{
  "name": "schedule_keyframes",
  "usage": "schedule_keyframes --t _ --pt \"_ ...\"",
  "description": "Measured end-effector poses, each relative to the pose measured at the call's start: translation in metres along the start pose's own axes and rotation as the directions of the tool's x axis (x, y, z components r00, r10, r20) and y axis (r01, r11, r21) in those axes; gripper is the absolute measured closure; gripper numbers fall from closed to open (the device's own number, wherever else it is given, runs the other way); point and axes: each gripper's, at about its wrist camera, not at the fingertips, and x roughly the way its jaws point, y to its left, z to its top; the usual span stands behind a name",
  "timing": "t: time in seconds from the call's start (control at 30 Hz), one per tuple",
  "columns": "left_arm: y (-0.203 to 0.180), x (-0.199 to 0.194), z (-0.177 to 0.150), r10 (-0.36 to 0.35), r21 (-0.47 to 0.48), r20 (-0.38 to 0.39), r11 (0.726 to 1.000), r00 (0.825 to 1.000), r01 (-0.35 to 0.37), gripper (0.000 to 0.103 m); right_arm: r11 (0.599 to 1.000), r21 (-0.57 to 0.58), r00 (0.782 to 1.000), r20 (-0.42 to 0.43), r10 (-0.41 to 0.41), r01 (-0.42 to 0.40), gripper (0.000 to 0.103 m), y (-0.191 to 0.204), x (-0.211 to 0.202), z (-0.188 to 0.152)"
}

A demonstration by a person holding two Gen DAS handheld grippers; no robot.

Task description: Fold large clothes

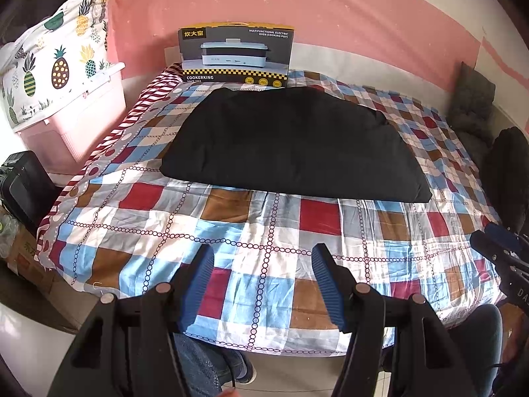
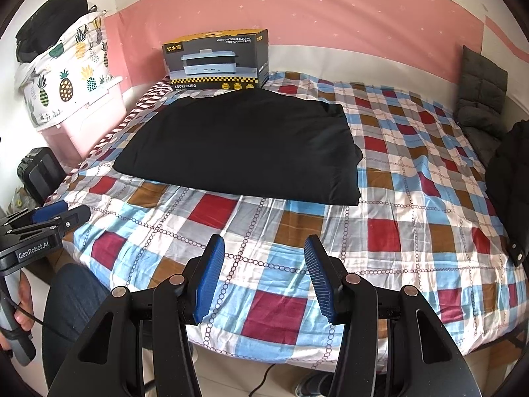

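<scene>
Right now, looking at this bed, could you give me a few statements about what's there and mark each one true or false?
1. The black garment lies folded on the checked bedspread. True.
2. The left gripper is clamped on the garment. False: its jaws are open and empty, well short of it.
3. A cooker box stands behind the garment by the pink wall. True.
4. The right gripper holds a corner of the bedspread. False: it is open, with nothing between its jaws.
5. The pineapple-print bag sits on the bed. False: it rests on a pink bin beside it.
</scene>
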Motion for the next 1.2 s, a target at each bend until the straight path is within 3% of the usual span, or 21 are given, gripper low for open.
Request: schedule_keyframes --t 1.2 --pt "-0.0002 0.0013 -0.0034 -0.008 0.012 -0.029 1.0 1.0 0.008 0.039 1.0 -0.011 1.0 -0.005 -0.003 0.003 0.052 -0.003 0.0022 -0.0021"
